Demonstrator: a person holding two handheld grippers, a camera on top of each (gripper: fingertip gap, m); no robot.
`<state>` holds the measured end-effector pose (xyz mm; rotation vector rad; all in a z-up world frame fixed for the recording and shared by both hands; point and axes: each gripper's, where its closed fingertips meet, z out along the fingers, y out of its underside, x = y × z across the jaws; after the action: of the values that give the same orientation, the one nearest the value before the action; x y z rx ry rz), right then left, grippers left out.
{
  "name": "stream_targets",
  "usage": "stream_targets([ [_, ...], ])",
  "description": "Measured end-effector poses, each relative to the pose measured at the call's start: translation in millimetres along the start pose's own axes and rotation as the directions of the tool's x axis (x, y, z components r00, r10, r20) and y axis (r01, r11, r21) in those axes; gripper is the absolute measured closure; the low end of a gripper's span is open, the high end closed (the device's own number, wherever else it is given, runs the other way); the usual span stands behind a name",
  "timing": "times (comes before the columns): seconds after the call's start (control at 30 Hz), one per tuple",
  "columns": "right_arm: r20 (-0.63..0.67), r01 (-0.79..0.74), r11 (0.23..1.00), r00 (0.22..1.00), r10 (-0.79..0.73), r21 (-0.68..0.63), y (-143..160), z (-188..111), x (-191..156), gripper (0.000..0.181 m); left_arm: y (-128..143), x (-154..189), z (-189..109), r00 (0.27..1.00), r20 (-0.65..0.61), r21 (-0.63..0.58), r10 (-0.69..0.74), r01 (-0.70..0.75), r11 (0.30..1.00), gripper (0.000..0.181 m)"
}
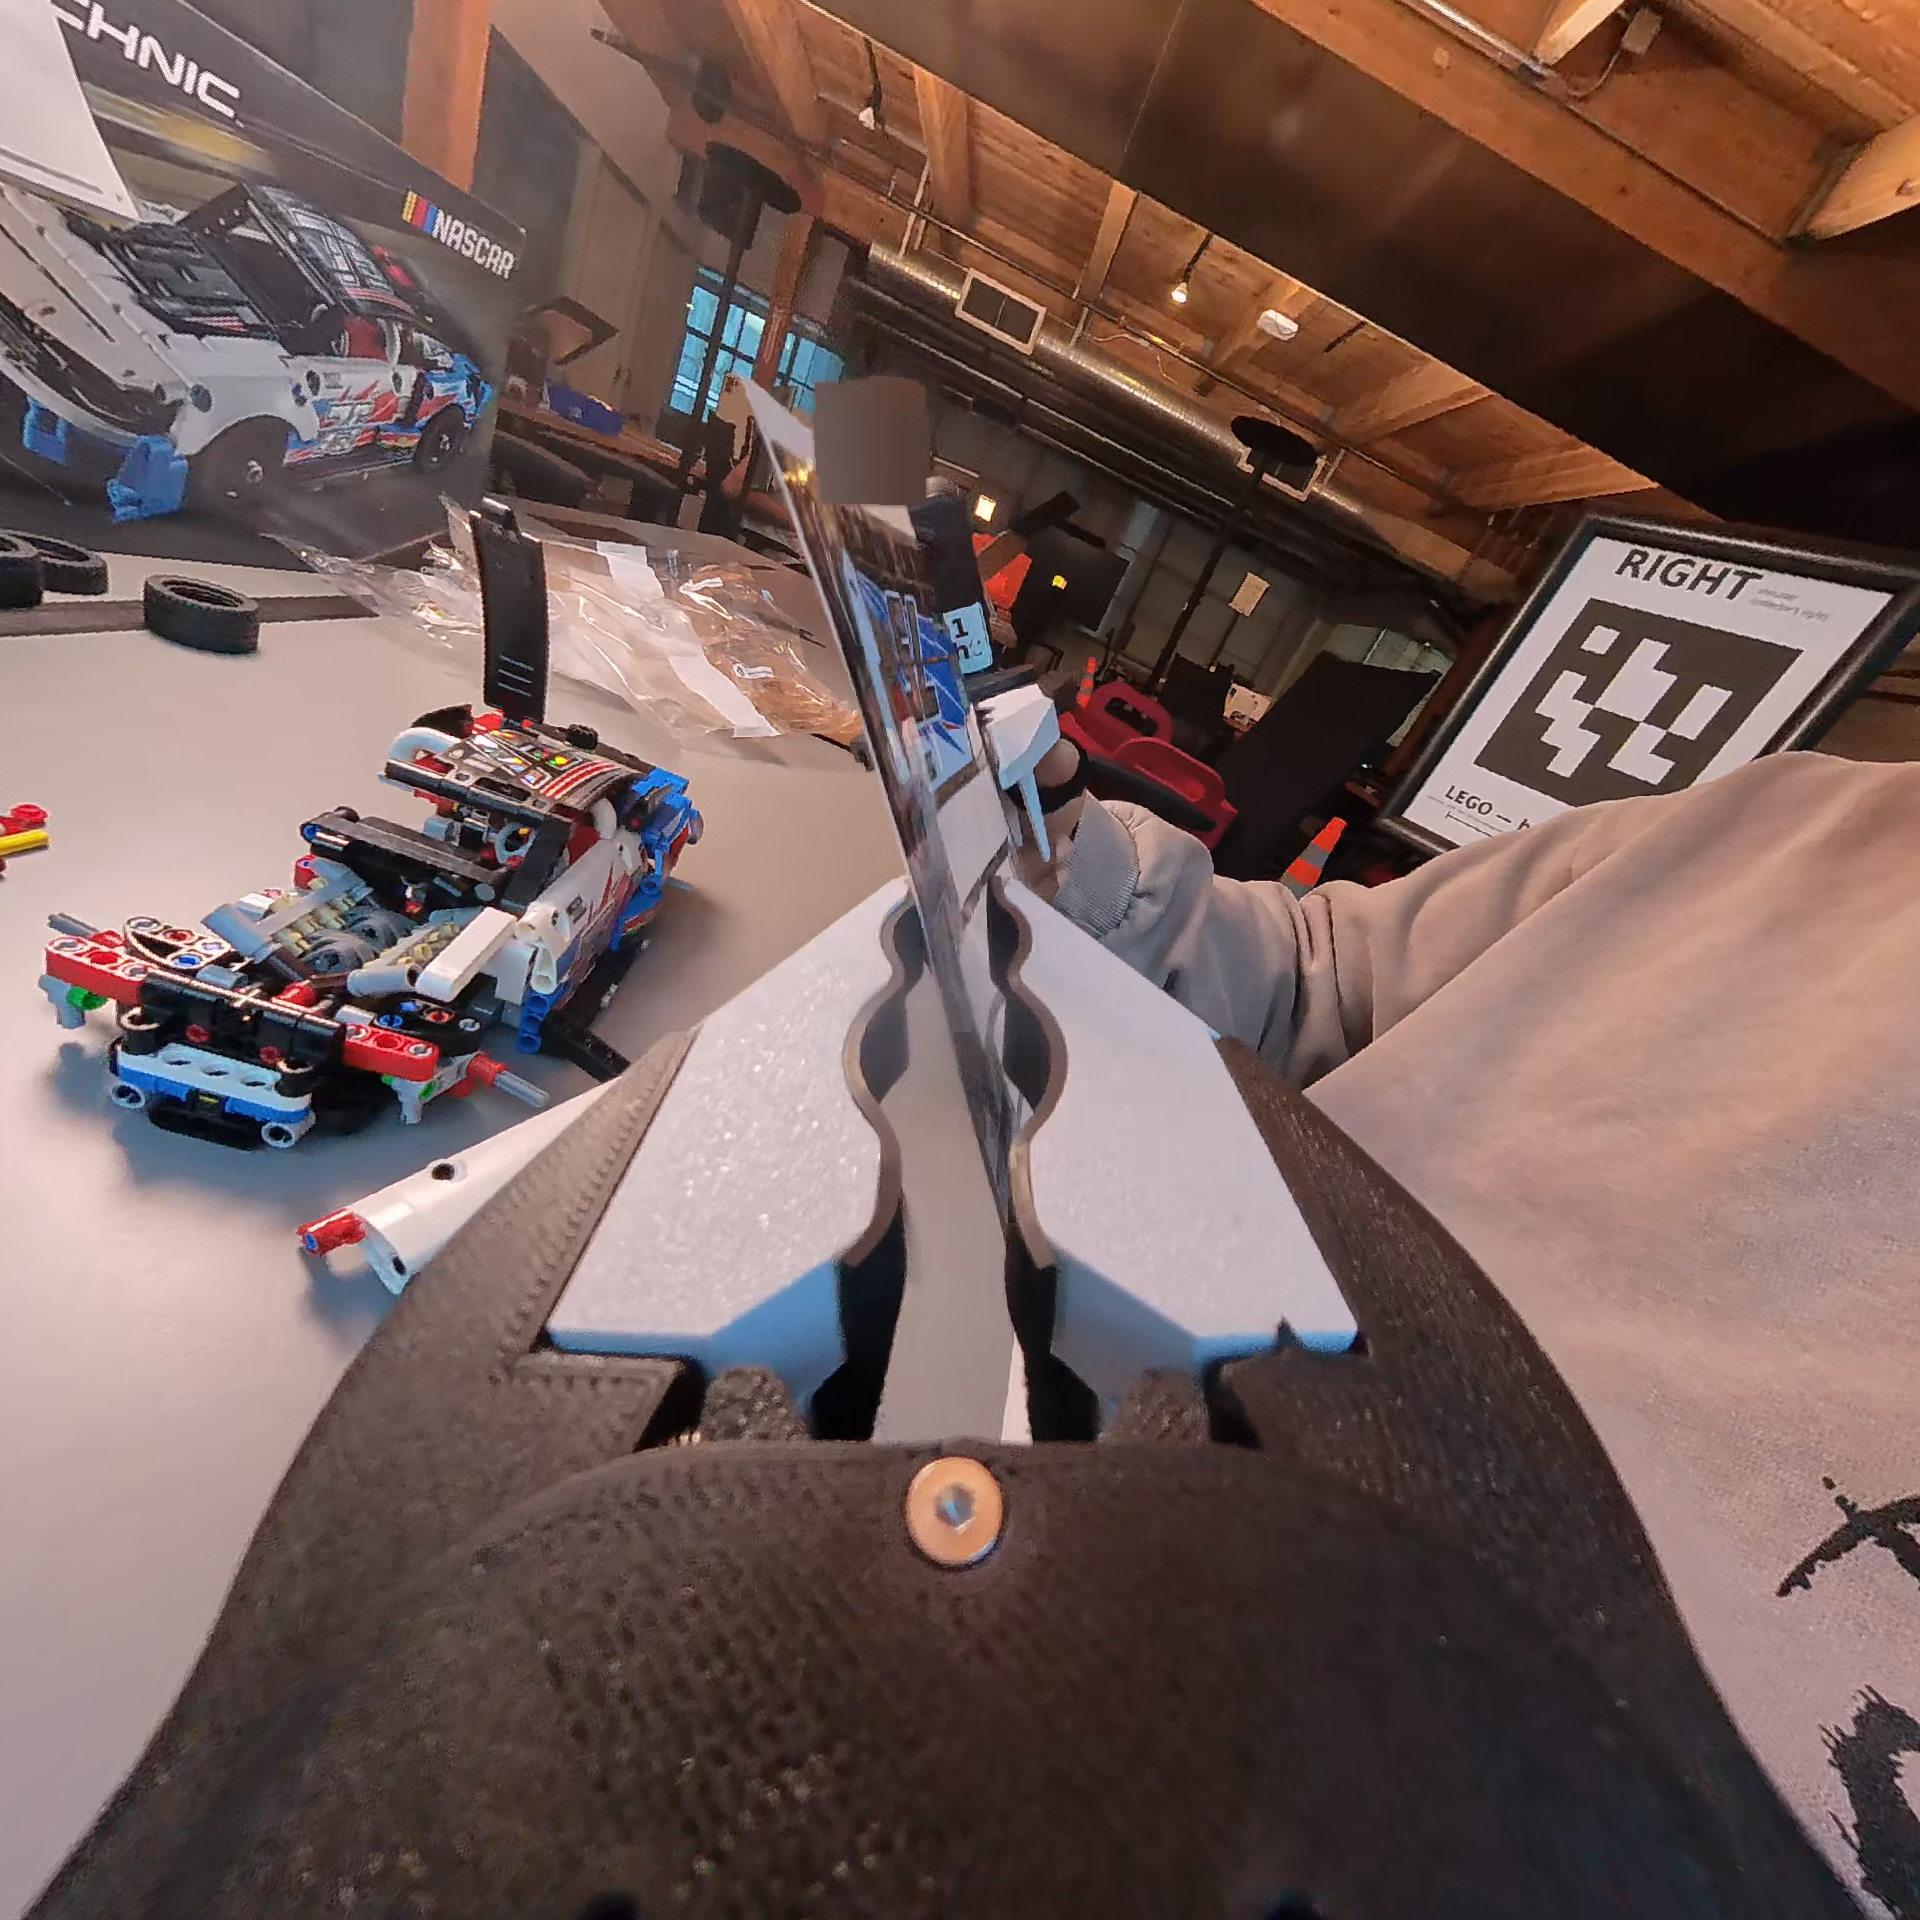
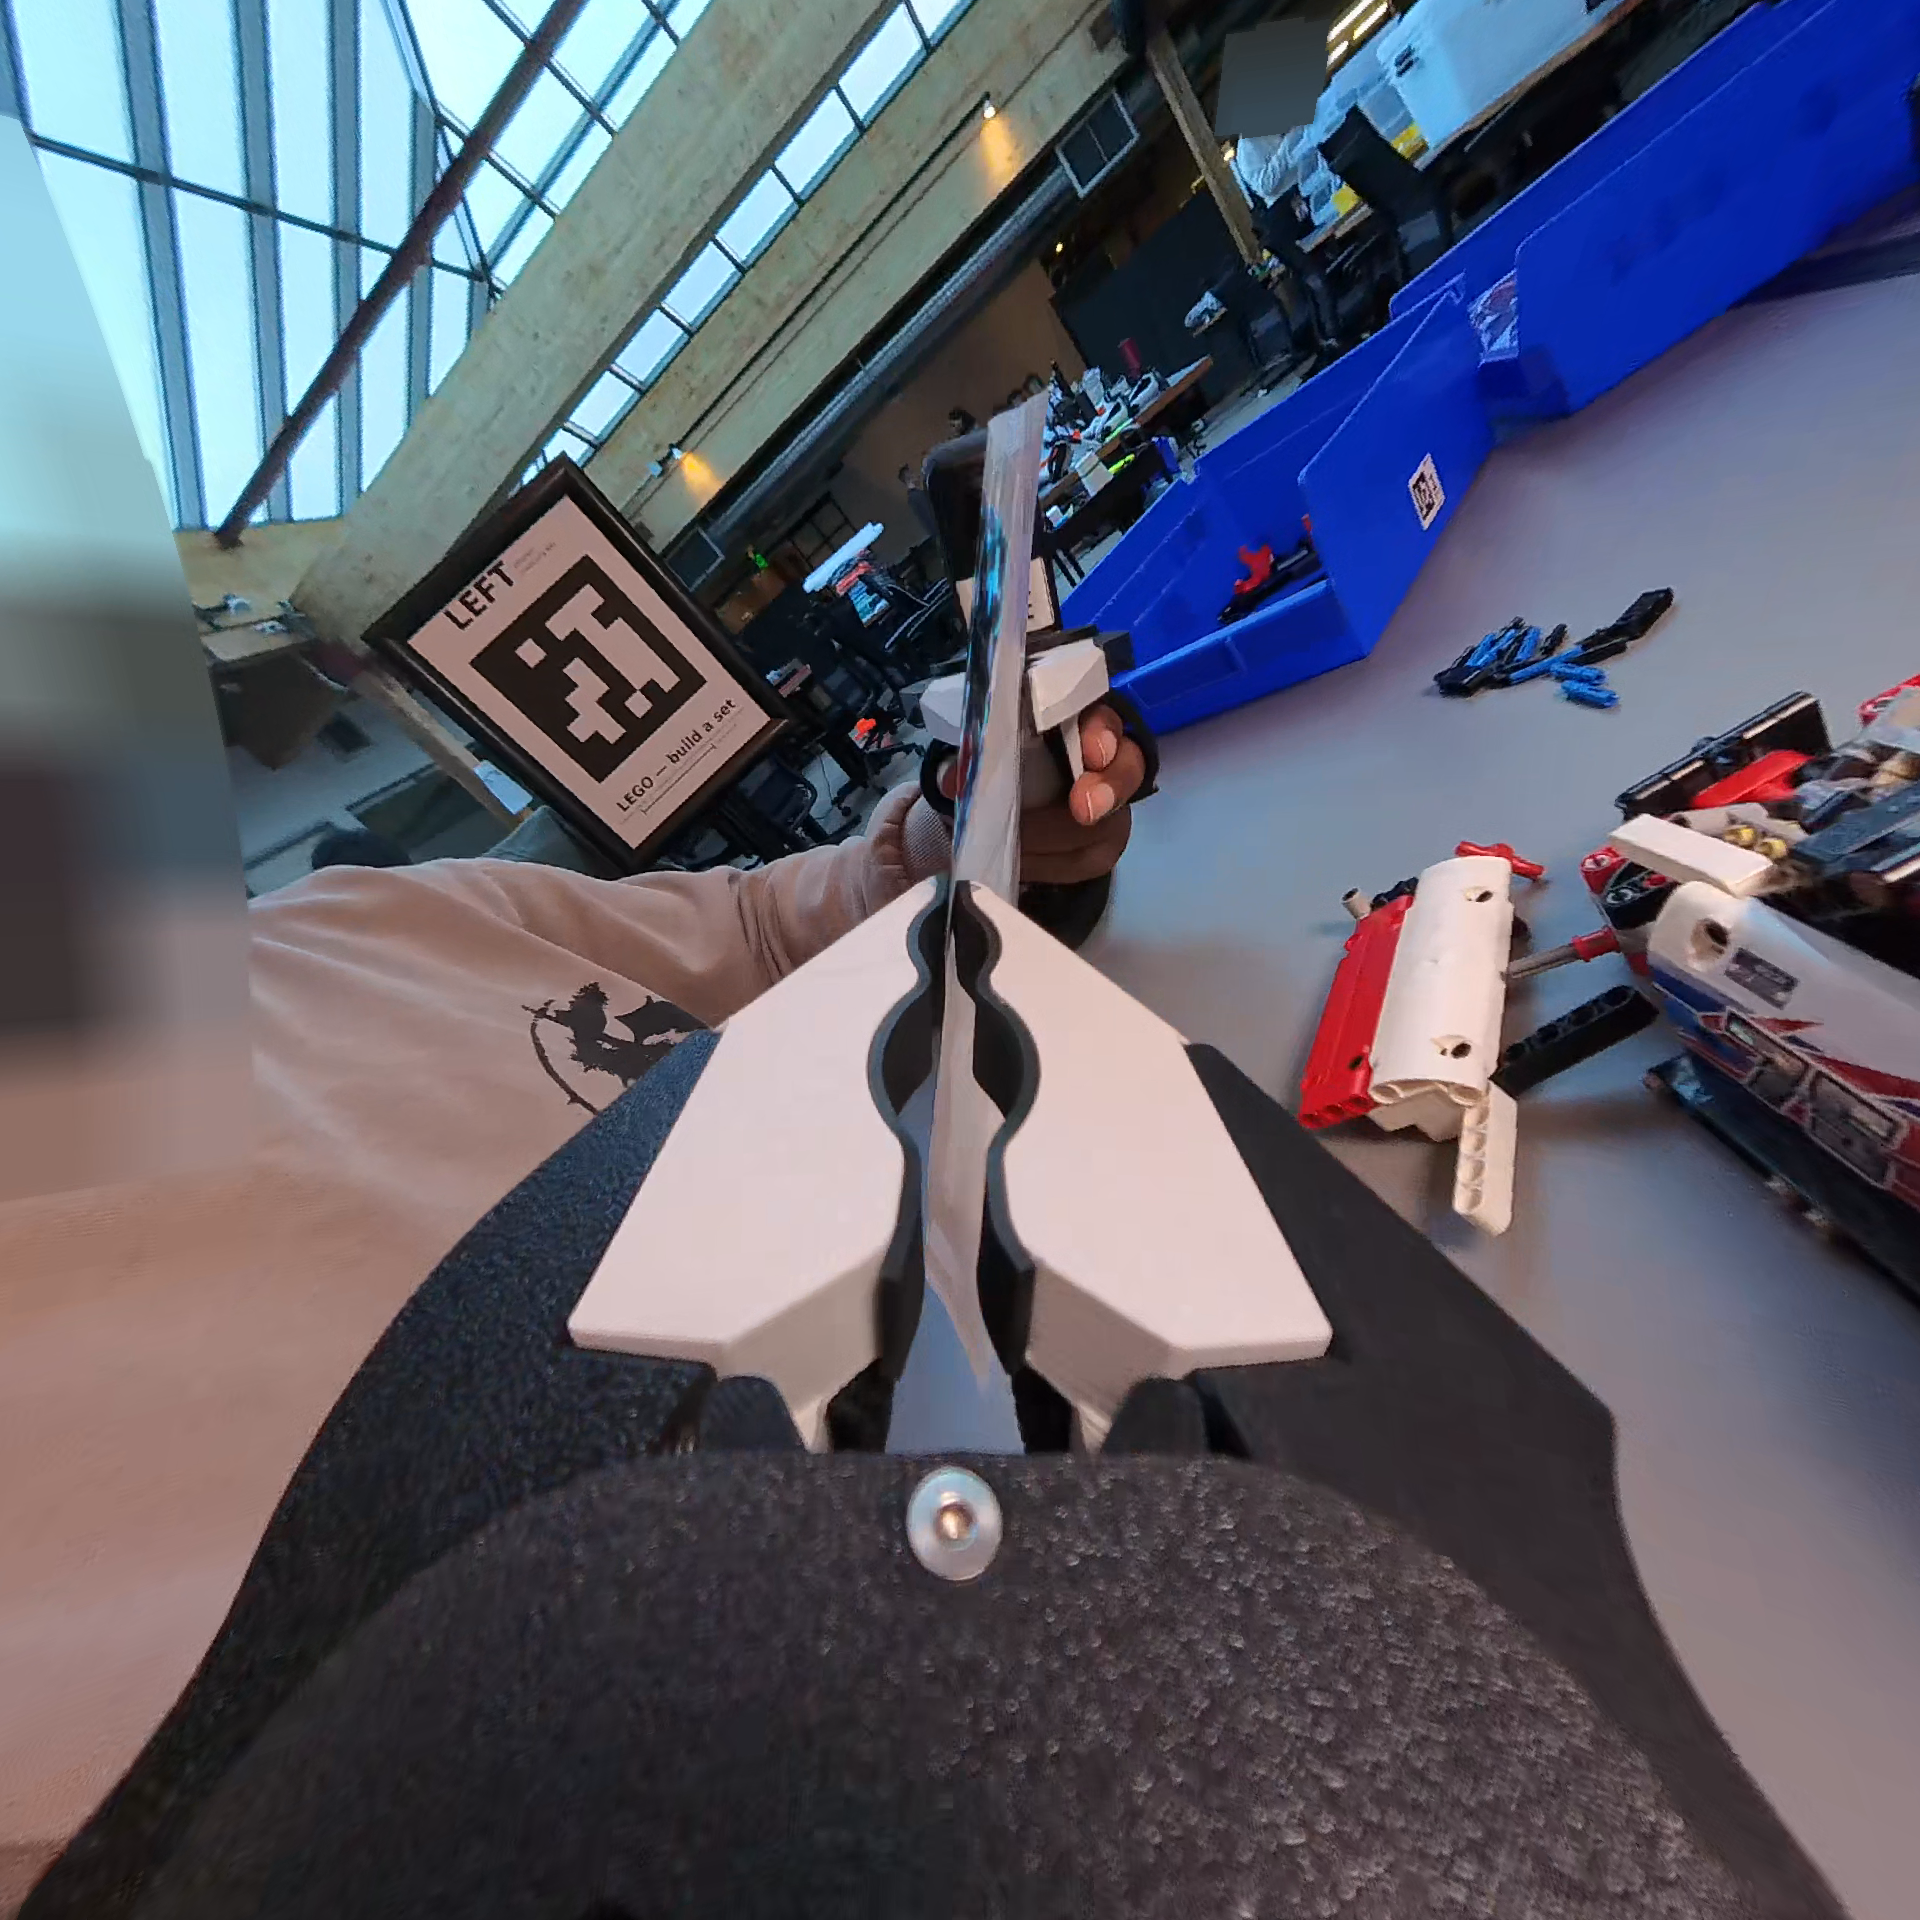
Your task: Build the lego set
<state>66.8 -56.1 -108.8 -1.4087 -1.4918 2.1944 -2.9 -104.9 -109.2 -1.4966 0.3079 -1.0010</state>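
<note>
Left gripper (image 1: 951, 914): jaws were closed on a thin printed sheet (image 1: 940, 831), seen edge-on and rising from the fingertips toward upper centre of the left wrist view.
Right gripper (image 2: 961, 899): jaws were likewise clamped on the same sheet, its edge running up the middle of the right wrist view; each gripper showed small and farther off in the other's view, at the sheet's far side.
Sheet: glossy, blue and white print on one face; what it is beyond that could not be told. It stood nearly upright and cut each view in two, hiding what lay straight ahead.
Lego car (image 1: 364, 935): partly built, red, white, blue and black, sat on the grey table (image 1: 156, 1403) at left centre of the left wrist view, apart from both grippers; its flank showed at the right edge of the right wrist view.
Side panel (image 2: 1423, 997): white and red sub-assembly lay flat just beside the car, right of centre in the right wrist view.
Loose tyres (image 1: 197, 613): black, upper left on the table.
Set box (image 1: 239, 312): propped behind the tyres, upper left.
Plastic bags (image 1: 644, 634): clear, crumpled, behind the car.
Blue bins (image 2: 1351, 540): upper right of the right wrist view, with small blue and black pins (image 2: 1548, 655) scattered near them.
Framed marker signs (image 1: 1652, 686): one stood at the table edge in each view.
Sleeve (image 1: 1558, 1039): beige, filled the right side of the left wrist view.
</note>
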Motion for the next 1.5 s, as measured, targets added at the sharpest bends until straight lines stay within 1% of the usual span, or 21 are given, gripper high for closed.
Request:
stream_targets([
  [0.13,0.015,-0.022,1.000,1.000,0.022,-0.016,4.6,5.1,-2.6,0.181,1.1,4.2,2.4,1.000,-0.006,-0.010,0.029,-0.029,1.000,0.172],
  [0.33,-0.008,-0.052,0.999,0.999,0.052,0.003,1.4,2.6,1.7,0.181,7.2,6.0,3.9,0.996,0.004,-0.055,0.086,-0.086,0.995,0.177],
  [0.37,-0.019,-0.058,0.998,0.998,0.058,0.003,1.6,1.4,4.1,0.181,6.8,5.5,3.6,0.996,0.008,-0.054,0.087,-0.087,0.995,0.181],
  [0.53,-0.064,-0.085,0.996,0.994,0.085,0.001,3.4,-1.3,14.2,0.181,5.3,4.4,2.8,0.997,0.016,-0.048,0.077,-0.076,0.996,0.181],
  [0.63,-0.091,-0.081,0.996,0.992,0.083,0.025,0.0,-2.3,18.5,0.181,4.3,5.8,4.1,0.999,0.008,-0.038,0.040,-0.039,0.999,0.181],
  [0.77,-0.167,0.003,0.999,0.986,0.006,0.052,-7.6,-5.0,23.8,0.181,1.3,5.6,4.0,1.000,-0.005,-0.010,-0.023,0.023,1.000,0.181],
  [0.8,-0.190,0.034,0.998,0.982,-0.022,0.059,-10.7,-6.6,24.9,0.179,-0.3,5.5,3.3,0.999,-0.010,0.001,-0.037,0.037,0.999,0.181],
  [0.9,-0.263,0.152,0.983,0.957,-0.120,0.105,-25.9,-14.2,25.1,0.174,-4.9,4.4,0.6,0.997,-0.021,0.029,-0.073,0.074,0.997,0.181],
  [0.97,-0.288,0.234,0.965,0.938,-0.191,0.122,-34.4,-17.3,19.2,0.170,-6.9,4.0,-0.6,0.996,-0.027,0.043,-0.090,0.091,0.995,0.181],
  [1.07,-0.290,0.271,0.958,0.927,-0.236,0.089,-31.5,-13.0,14.7,0.158,-9.0,5.1,-0.7,0.992,-0.046,0.060,-0.114,0.117,0.991,0.181],
  [1.13,-0.284,0.271,0.961,0.927,-0.246,0.053,-23.9,-7.3,15.8,0.156,-8.3,5.6,0.1,0.992,-0.052,0.058,-0.119,0.122,0.991,0.181],
  [1.17,-0.276,0.265,0.963,0.930,-0.244,0.042,-20.5,-4.5,16.2,0.157,-8.3,6.5,0.3,0.991,-0.057,0.058,-0.121,0.125,0.990,0.181],
  [1.23,-0.253,0.243,0.970,0.940,-0.229,0.022,-14.2,-0.7,16.0,0.174,-7.8,7.7,0.8,0.991,-0.061,0.055,-0.120,0.123,0.991,0.181],
  [1.27,-0.240,0.237,0.971,0.944,-0.225,0.020,-12.7,0.5,14.7,0.178,-7.5,7.7,0.8,0.991,-0.059,0.053,-0.116,0.120,0.991,0.181],
  [1.5,-0.231,0.221,0.975,0.950,-0.208,0.032,-13.2,-0.5,13.6,0.181,-7.0,8.0,1.1,0.991,-0.061,0.051,-0.119,0.123,0.991,0.181],
])
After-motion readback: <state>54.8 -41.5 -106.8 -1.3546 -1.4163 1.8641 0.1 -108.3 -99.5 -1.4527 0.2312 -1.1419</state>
